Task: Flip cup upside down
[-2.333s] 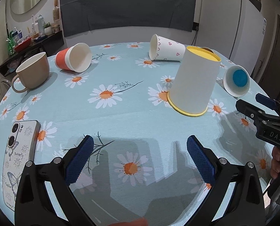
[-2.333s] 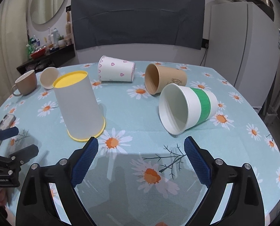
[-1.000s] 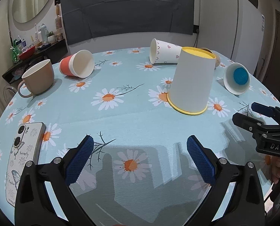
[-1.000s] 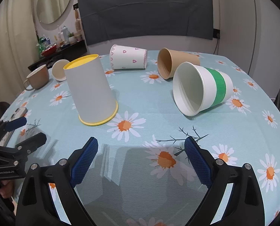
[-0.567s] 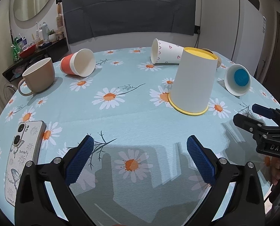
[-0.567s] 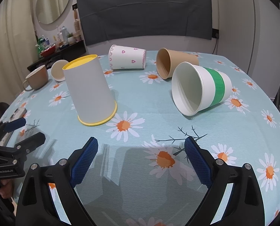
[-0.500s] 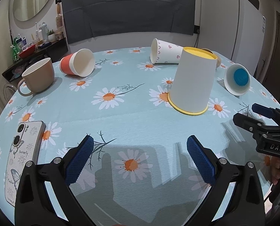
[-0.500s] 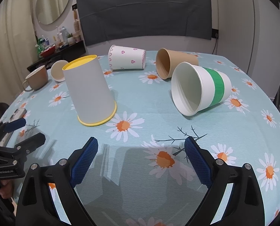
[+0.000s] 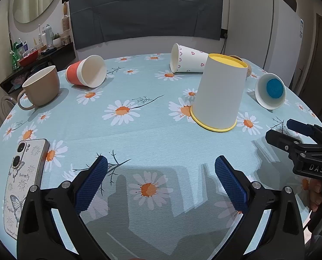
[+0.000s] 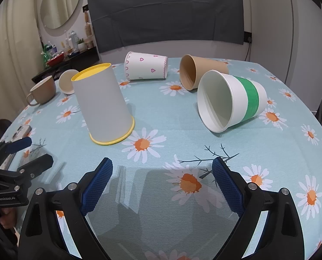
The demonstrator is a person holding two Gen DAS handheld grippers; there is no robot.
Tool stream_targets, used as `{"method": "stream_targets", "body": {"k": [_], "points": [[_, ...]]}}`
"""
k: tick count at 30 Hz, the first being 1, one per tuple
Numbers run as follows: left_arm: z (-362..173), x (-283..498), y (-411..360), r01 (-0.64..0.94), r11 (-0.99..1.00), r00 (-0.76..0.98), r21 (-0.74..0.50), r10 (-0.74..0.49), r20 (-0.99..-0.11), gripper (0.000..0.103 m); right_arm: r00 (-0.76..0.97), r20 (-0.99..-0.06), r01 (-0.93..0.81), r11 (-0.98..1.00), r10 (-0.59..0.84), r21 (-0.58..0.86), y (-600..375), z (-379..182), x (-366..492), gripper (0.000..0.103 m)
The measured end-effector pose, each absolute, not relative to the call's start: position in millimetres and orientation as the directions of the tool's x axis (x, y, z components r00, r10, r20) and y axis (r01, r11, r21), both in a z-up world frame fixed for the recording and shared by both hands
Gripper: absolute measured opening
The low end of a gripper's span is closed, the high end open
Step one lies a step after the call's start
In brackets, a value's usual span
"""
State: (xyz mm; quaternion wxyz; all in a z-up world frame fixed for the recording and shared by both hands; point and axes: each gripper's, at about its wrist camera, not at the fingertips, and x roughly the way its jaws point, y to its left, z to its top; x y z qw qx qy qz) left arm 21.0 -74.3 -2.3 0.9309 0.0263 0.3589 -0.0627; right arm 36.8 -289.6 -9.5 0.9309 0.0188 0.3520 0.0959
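Observation:
A white paper cup with yellow rims [image 9: 219, 93] stands upside down, mouth on the daisy tablecloth; it also shows in the right wrist view [image 10: 103, 104]. My left gripper [image 9: 161, 184] is open and empty, low over the table's near edge, well short of the cup. My right gripper [image 10: 162, 186] is open and empty, also near the front edge, to the right of the cup. Each gripper shows in the other's view: the right gripper [image 9: 291, 134] at the right edge, the left gripper [image 10: 24, 153] at the left edge.
Several cups lie on their sides: a green-banded one [image 10: 230, 101], a brown one [image 10: 200, 71], a heart-patterned one [image 10: 145, 68], an orange one [image 9: 86, 73]. A tan mug [image 9: 40, 88] stands upright at left. A phone [image 9: 23, 179] lies near the front left edge.
Both grippers have stayed open and nearly still over the last second. Since 2.3 s ago both views have shifted slightly. No cup has moved.

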Motion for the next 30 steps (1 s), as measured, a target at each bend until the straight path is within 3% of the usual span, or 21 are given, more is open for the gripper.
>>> {"method": "stream_targets", "body": {"k": [30], "points": [[-3.0,21.2,-74.2,0.134,0.991,0.73,-0.001,-0.099,-0.676,0.097,0.722,-0.659,-0.177,0.977,0.212,0.121,-287.3,-10.1,36.9,0.089]]}}
